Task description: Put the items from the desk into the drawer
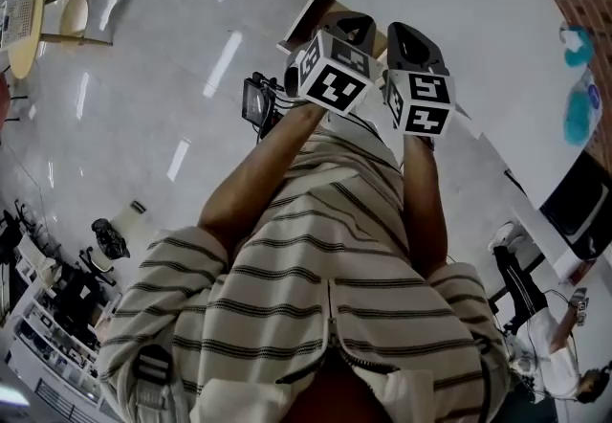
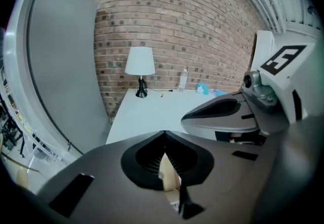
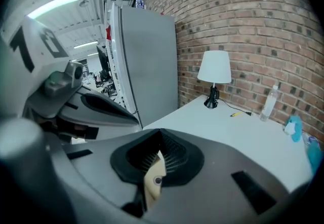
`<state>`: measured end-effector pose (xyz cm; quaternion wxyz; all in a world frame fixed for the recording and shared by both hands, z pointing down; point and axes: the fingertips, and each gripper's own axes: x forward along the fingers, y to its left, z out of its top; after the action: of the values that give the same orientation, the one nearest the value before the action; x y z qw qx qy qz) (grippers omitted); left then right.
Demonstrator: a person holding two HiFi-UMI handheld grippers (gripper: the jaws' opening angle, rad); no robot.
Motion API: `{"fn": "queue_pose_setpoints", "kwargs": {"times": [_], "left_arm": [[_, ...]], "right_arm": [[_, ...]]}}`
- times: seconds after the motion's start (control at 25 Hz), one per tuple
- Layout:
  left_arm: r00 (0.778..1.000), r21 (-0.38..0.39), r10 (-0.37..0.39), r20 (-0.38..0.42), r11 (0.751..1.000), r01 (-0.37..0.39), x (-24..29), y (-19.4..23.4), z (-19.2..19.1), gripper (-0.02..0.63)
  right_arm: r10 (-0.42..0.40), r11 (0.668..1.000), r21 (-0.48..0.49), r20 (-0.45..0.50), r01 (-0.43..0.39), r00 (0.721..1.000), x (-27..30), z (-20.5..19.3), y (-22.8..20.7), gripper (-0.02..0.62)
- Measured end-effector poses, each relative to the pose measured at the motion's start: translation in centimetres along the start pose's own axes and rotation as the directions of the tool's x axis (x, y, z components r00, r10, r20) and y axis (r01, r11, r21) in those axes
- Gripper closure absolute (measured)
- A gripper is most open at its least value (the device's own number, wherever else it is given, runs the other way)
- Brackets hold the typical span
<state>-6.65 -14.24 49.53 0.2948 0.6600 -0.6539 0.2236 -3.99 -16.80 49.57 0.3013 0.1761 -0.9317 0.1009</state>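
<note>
A white desk [image 1: 430, 0] lies ahead, against a brick wall. On it stand a white lamp [image 2: 140, 68], a clear water bottle [image 2: 183, 80], a small yellow pen [image 2: 162, 95] and blue items [image 2: 202, 87]. The right gripper view shows the same lamp [image 3: 214, 68], bottle [image 3: 269, 100] and pen [image 3: 236, 114]. My left gripper [image 1: 349, 29] and right gripper [image 1: 406, 40] are held side by side in the air at the desk's near corner. Both are shut, tips touching, with nothing in them [image 2: 163, 133] [image 3: 159, 131]. A wooden edge [image 1: 317, 10] shows below the desk corner, mostly hidden by the grippers.
A tall grey cabinet [image 3: 147, 56] stands left of the desk. The person's striped shirt [image 1: 325, 297] fills the lower head view. A glossy floor [image 1: 143, 105] stretches to the left, with a chair [image 1: 38, 19] and equipment at its edges. Another person [image 1: 550, 335] is at lower right.
</note>
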Motion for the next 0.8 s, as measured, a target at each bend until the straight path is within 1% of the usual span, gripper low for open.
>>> {"fn": "queue_pose_setpoints", "kwargs": {"times": [0.28,0.4,0.48,0.64,0.8], "left_arm": [[0.996,0.079,-0.014,0.084,0.997,0.008,-1.6,-2.0,3.2,0.598],[0.99,0.1,-0.052,0.127,0.994,0.04,-2.1,-3.0,4.7,0.598],[0.984,0.106,-0.078,0.161,0.992,0.061,-3.0,-3.6,6.1,0.598],[0.966,0.106,-0.095,0.242,0.992,0.07,-5.1,-4.1,9.7,0.598],[0.943,0.123,-0.108,0.313,0.99,0.072,-6.5,-5.3,12.7,0.598]], "right_arm": [[-0.055,0.998,0.033,0.109,0.052,0.993,-3.2,3.0,-1.0,0.583],[-0.082,0.996,0.035,0.164,0.077,0.983,-4.4,4.4,-1.6,0.583],[-0.102,0.995,0.038,0.2,0.096,0.974,-5.8,5.8,-1.9,0.583],[-0.136,0.991,0.039,0.27,0.131,0.953,-8.5,9.4,-2.6,0.583],[-0.165,0.986,0.048,0.321,0.158,0.932,-10.6,11.2,-3.6,0.583]]}}
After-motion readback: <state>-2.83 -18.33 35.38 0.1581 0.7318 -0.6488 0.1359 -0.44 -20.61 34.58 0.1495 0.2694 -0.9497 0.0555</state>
